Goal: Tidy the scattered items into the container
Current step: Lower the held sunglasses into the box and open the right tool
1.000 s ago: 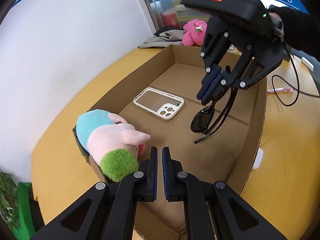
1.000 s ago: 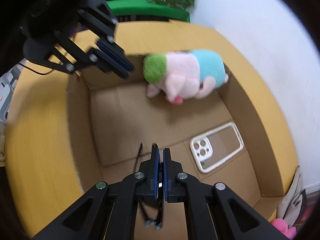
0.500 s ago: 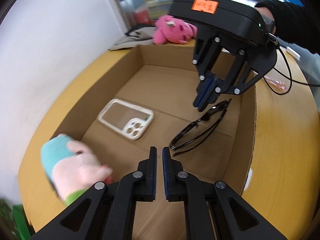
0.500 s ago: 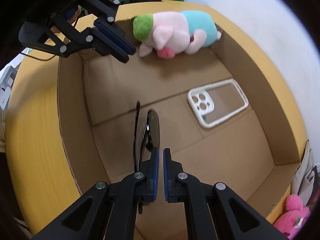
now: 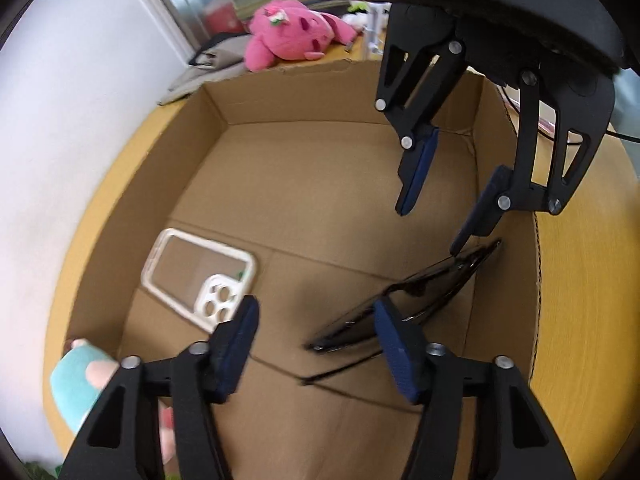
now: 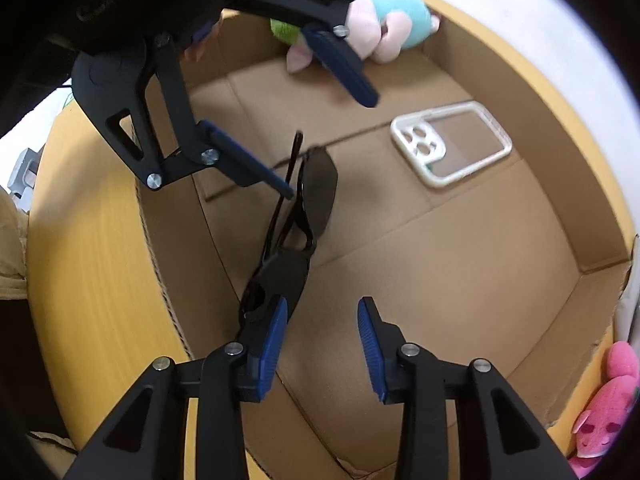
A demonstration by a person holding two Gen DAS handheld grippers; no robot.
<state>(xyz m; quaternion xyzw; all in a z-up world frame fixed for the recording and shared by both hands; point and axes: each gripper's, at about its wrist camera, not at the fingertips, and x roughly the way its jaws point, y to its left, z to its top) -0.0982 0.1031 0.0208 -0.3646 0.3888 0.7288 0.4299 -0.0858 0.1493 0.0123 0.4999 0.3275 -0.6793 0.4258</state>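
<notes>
Black sunglasses [image 5: 420,292] [image 6: 316,192] lie on the floor of the cardboard box [image 5: 280,96] [image 6: 540,120], near one side wall. My right gripper [image 6: 322,332] [image 5: 430,230] hangs just over them with its jaws opening. Nothing is between the pads, and the glasses sit beside and under one finger. My left gripper [image 5: 316,336] [image 6: 330,146] hovers over the box floor, its jaws opening on nothing. A white phone case [image 5: 200,276] [image 6: 452,144] lies flat in the box. A pink, teal and green plush pig [image 5: 84,380] [image 6: 384,20] leans on the box's end wall.
A bright pink plush toy [image 5: 292,36] [image 6: 604,408] lies on the yellow table [image 5: 580,320] beyond the box's far end, beside a grey cloth [image 5: 208,68]. A white wall runs along one side. A cable crosses the table at the far right.
Both grippers went from shut to open. The right one lowered the sunglasses into the box and let go of them. The left one swung away from the plush pig, over the box floor.
</notes>
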